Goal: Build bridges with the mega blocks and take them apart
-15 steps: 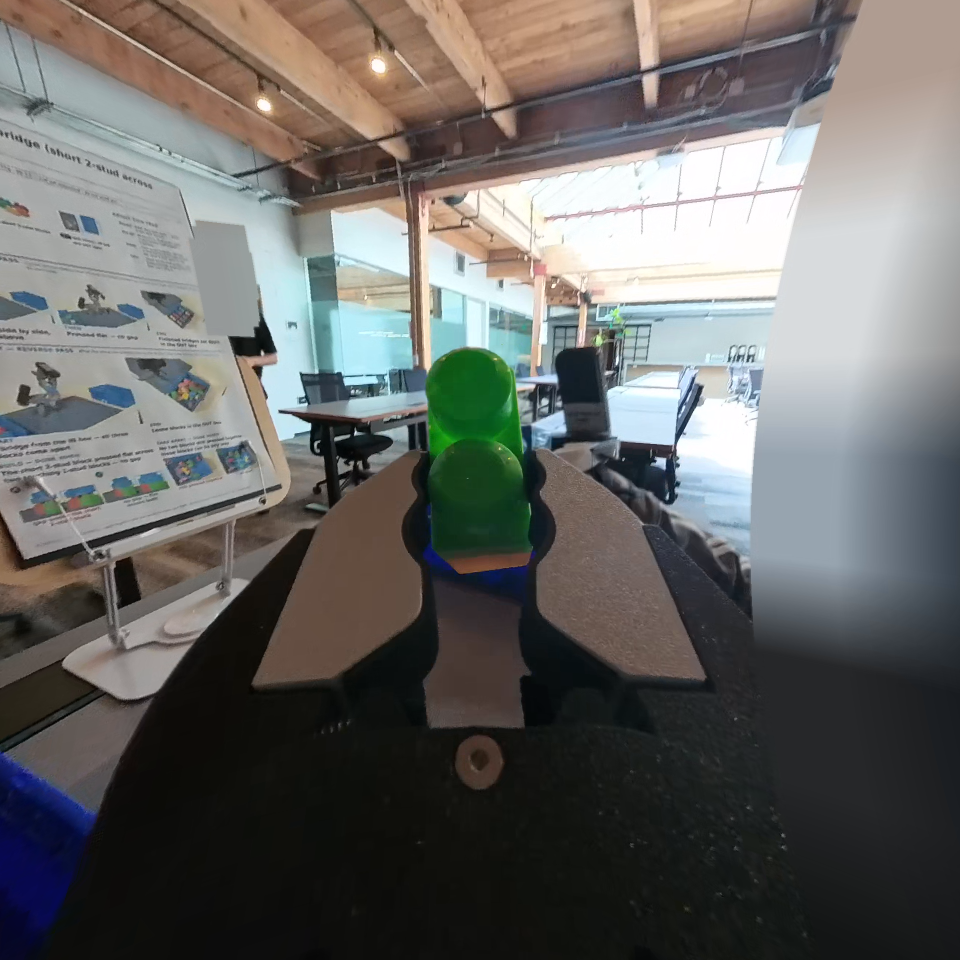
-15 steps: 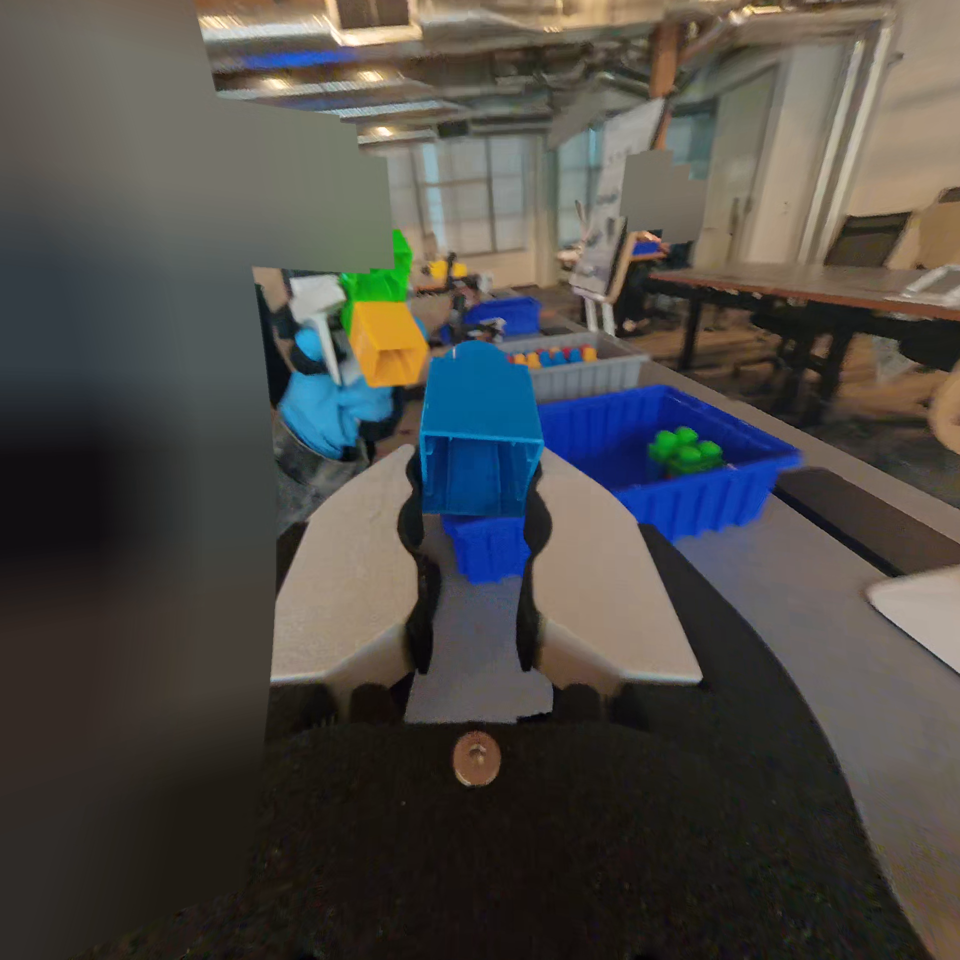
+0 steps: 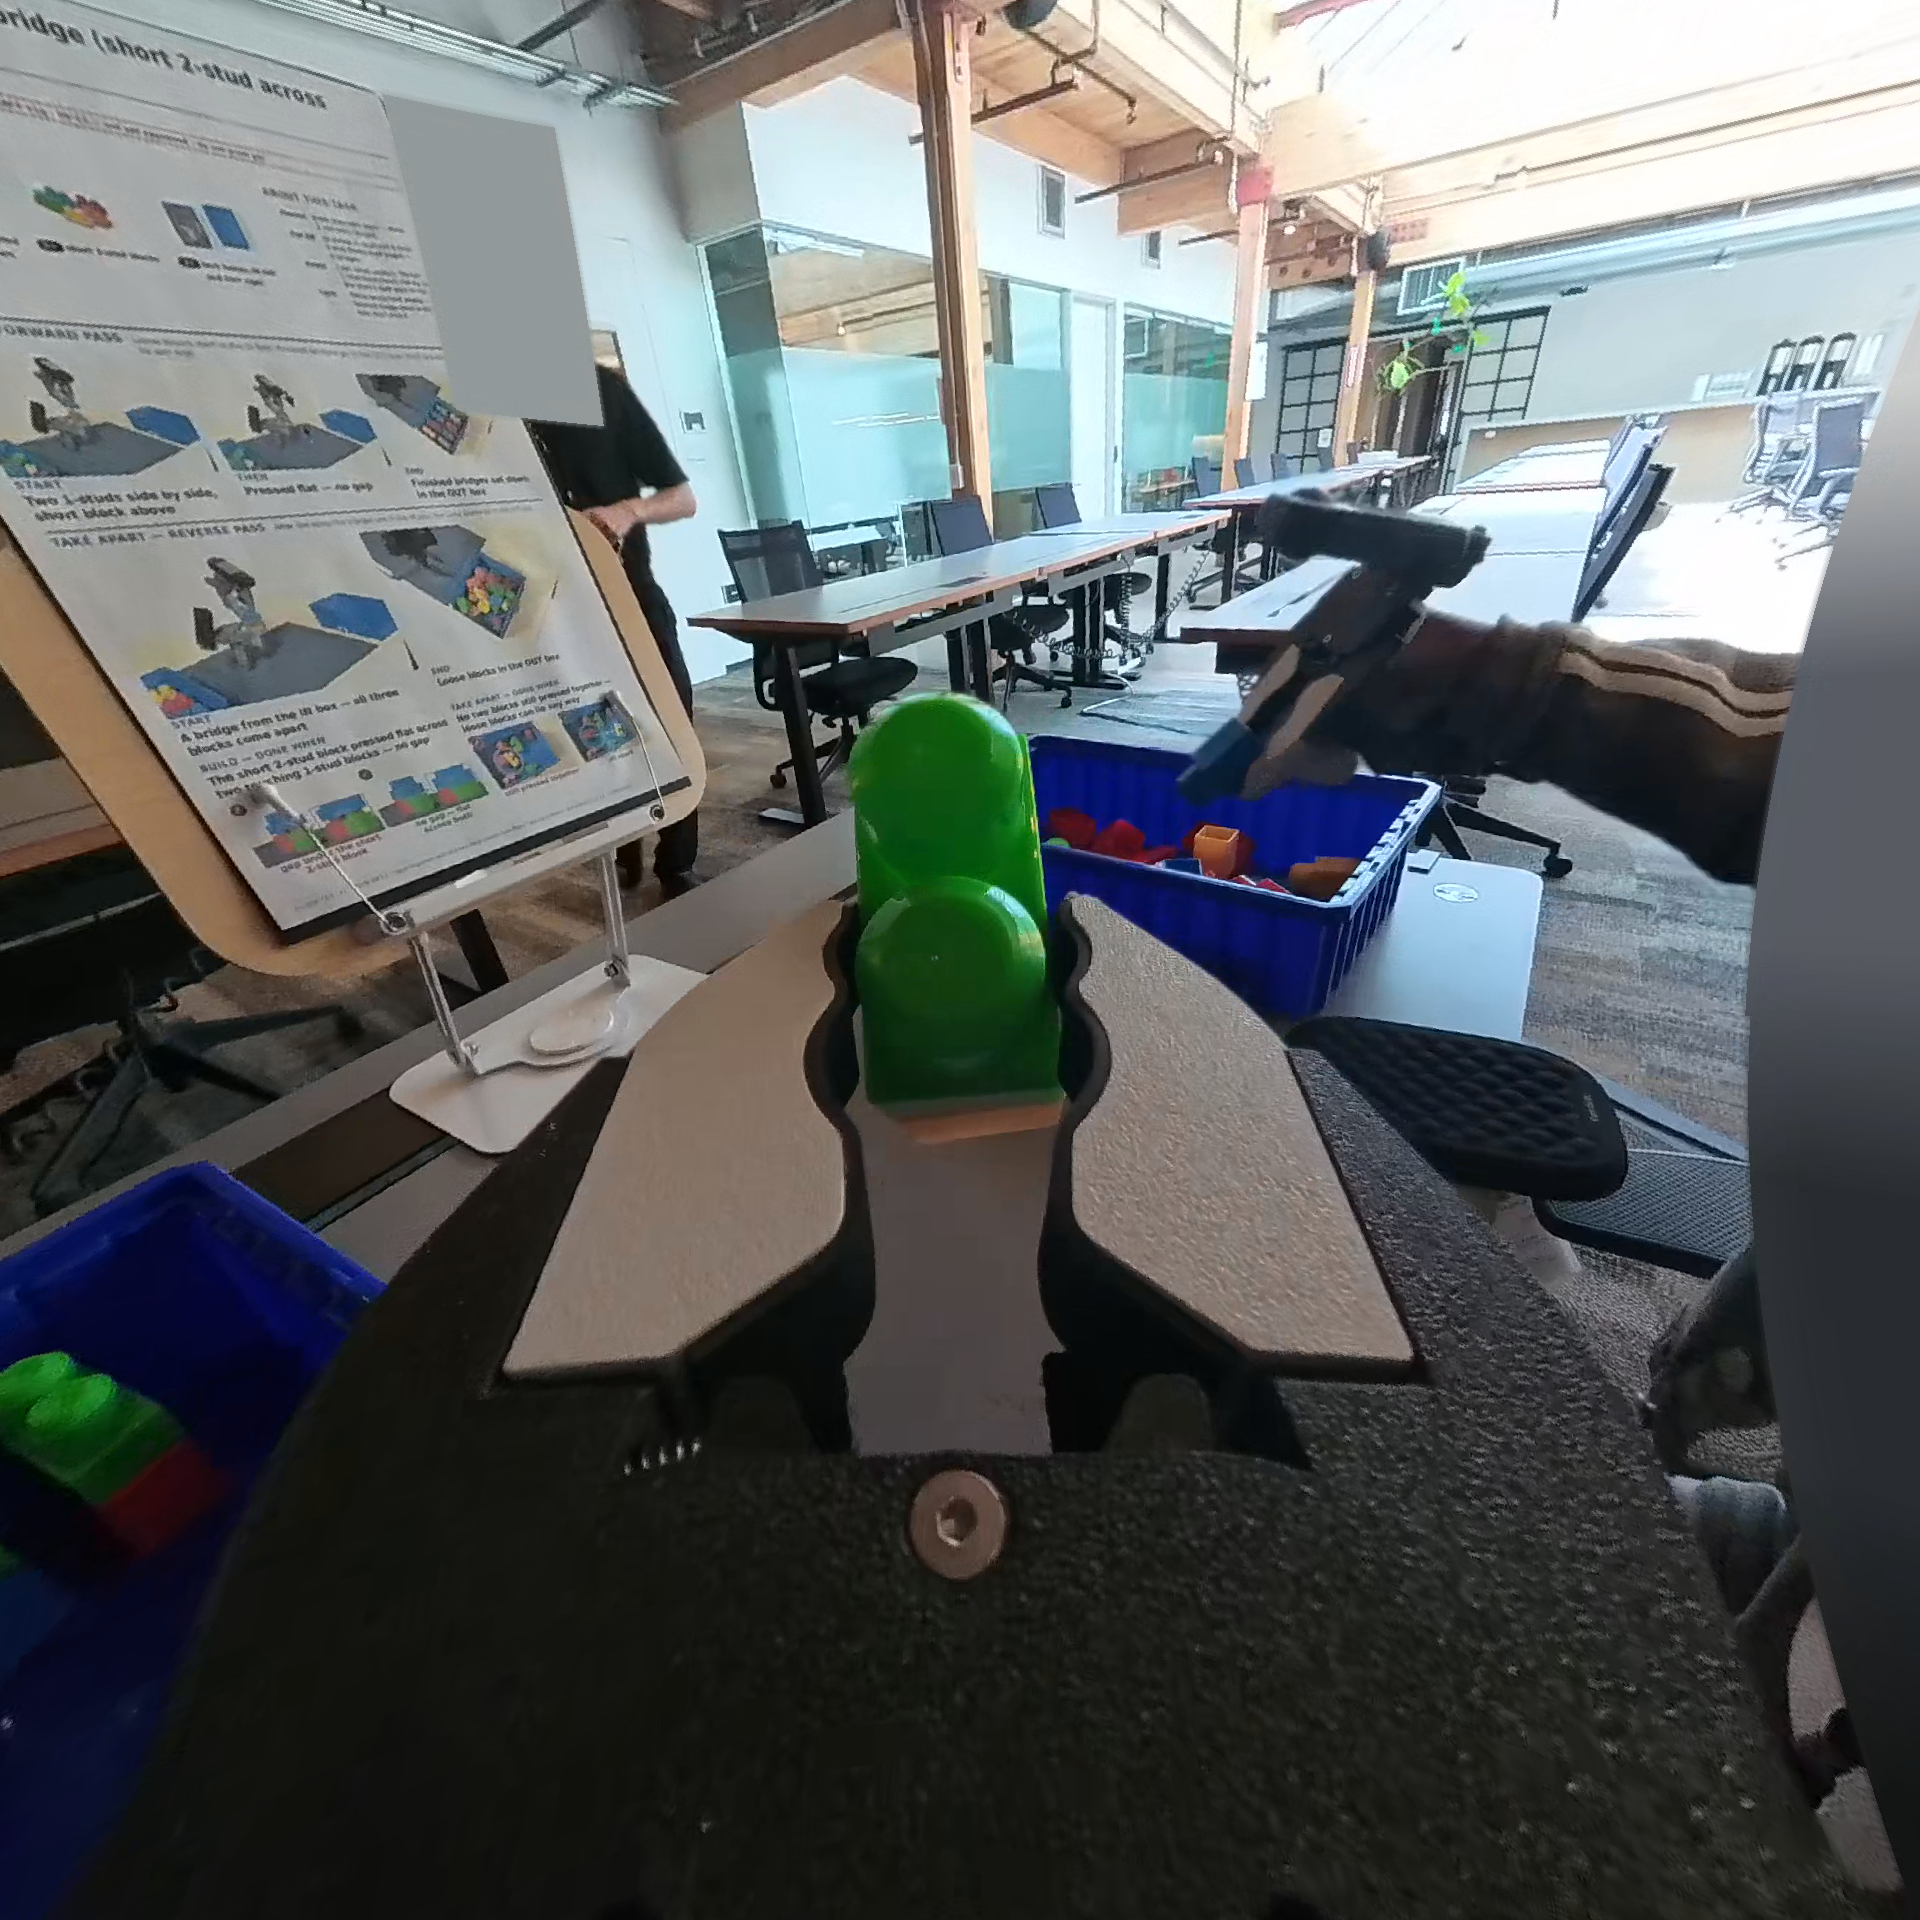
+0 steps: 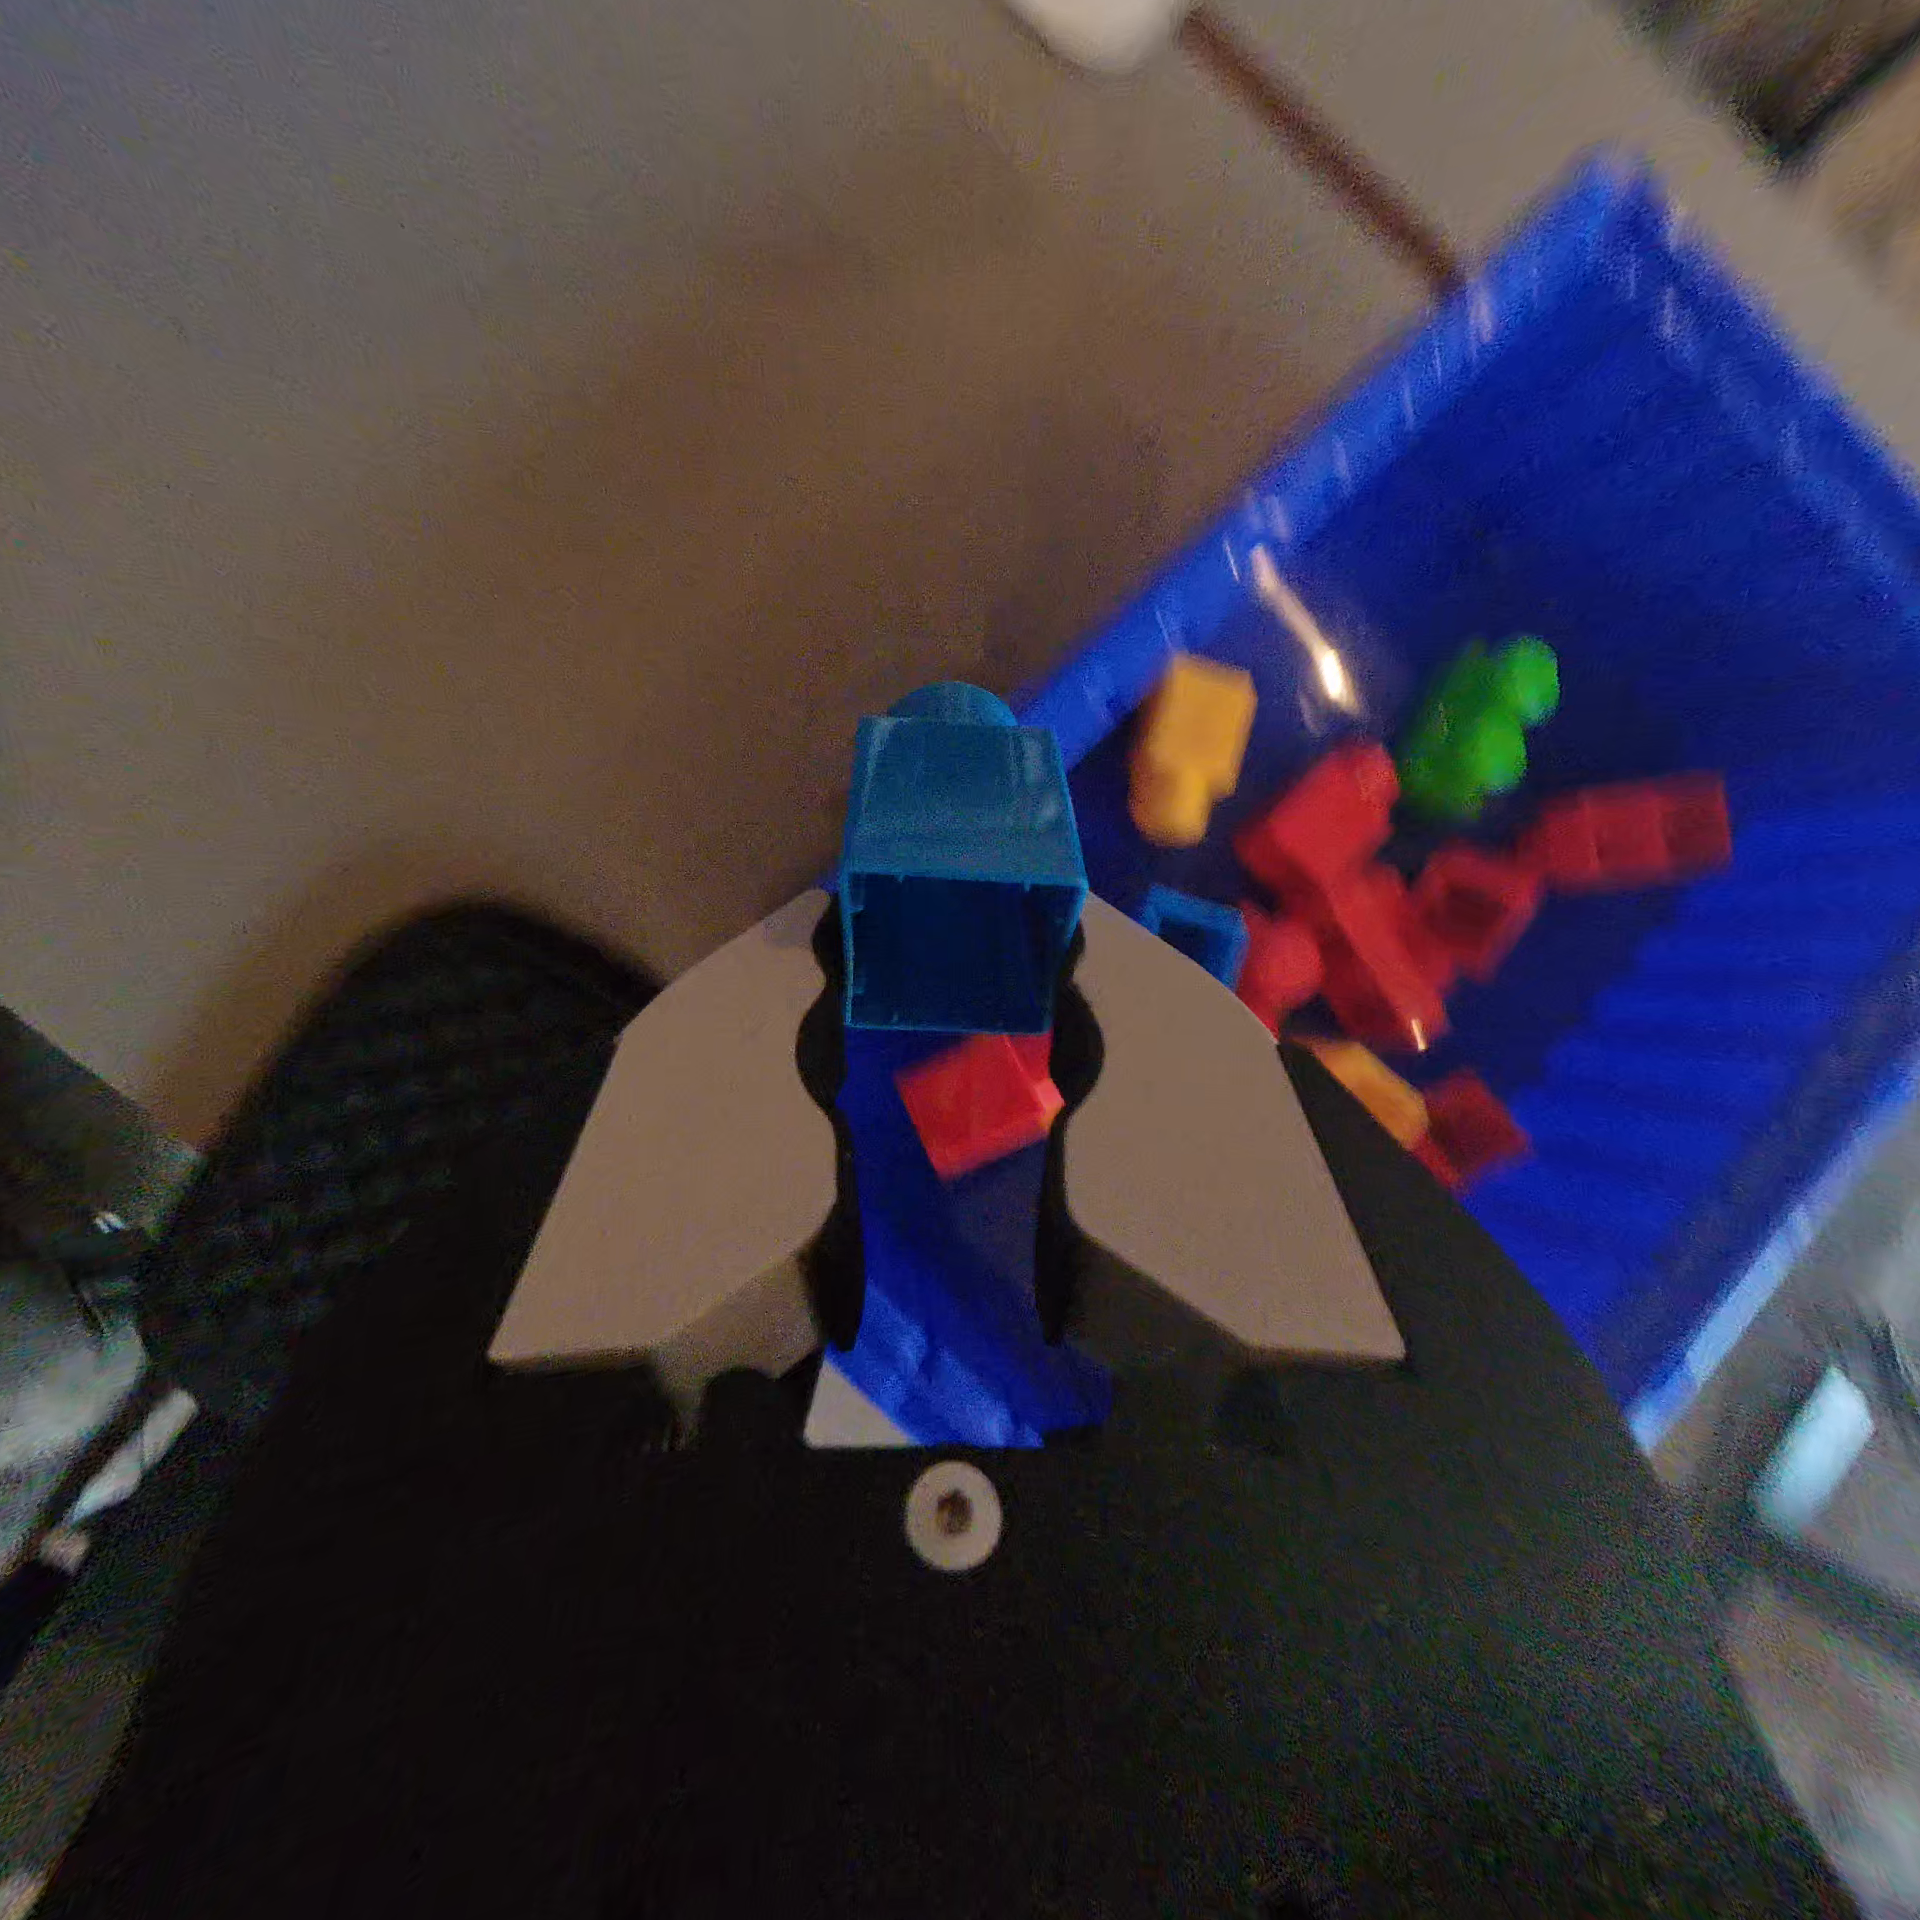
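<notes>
Over two blue bins (image 3: 1226,940), left gripper (image 3: 954,1023) clamps one green block (image 3: 945,925), right gripper (image 4: 951,935) one blue block (image 4: 951,831).

Cam setup: both wrist cams sit close behind their own jaws.
Left wrist view faces level across the table (image 3: 727,894) into the office, instruction board (image 3: 291,499) at left. Right wrist view tilts steeply down, blurred. Shared: the blue bin (image 3: 1226,925) (image 4: 1558,436) of loose blocks.
</notes>
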